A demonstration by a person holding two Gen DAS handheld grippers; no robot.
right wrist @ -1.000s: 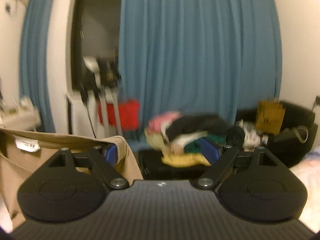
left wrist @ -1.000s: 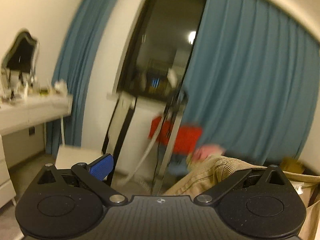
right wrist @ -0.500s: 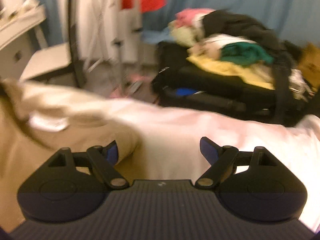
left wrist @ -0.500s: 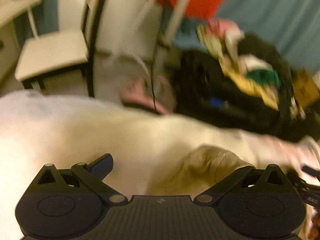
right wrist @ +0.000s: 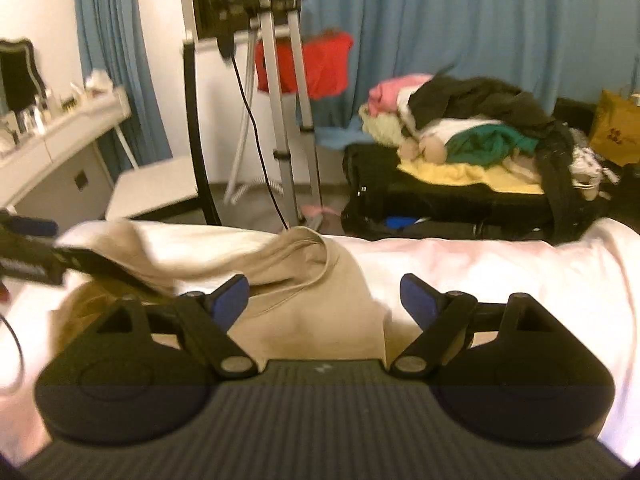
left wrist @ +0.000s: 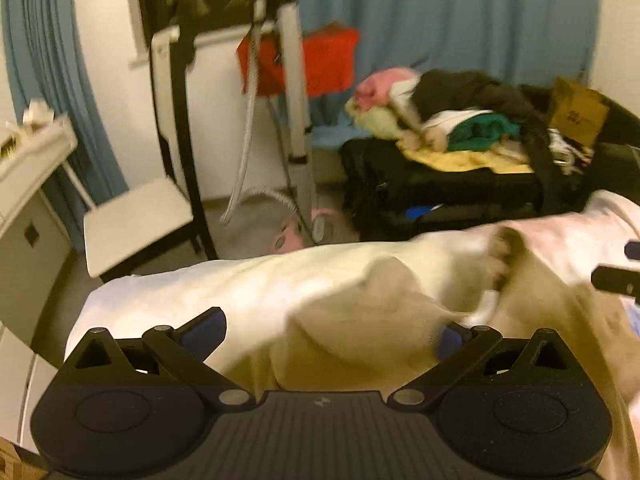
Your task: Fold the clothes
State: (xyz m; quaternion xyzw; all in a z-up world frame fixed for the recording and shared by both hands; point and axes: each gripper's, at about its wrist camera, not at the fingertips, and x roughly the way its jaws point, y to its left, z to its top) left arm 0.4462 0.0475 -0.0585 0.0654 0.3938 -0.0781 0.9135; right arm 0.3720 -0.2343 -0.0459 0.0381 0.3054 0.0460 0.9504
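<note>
Crumpled beige cotton garment (right wrist: 316,304) lies on the white-sheeted bed (right wrist: 500,268), between the spread blue-padded fingers of the right hand-held gripper (right wrist: 324,300) and the left hand-held gripper (left wrist: 328,330), both released, dark suitcase piled with clothes (right wrist: 460,196) beyond.

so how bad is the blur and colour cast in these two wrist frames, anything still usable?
Left wrist: heavy motion blur on the beige garment and bed sheet, warm yellow cast, fisheye bends the blue curtain. Right wrist: a bit sharper, the garment's neckline is readable, the clothes pile is soft but colours separate, and the sheet blows out pinkish-white at right.
</note>
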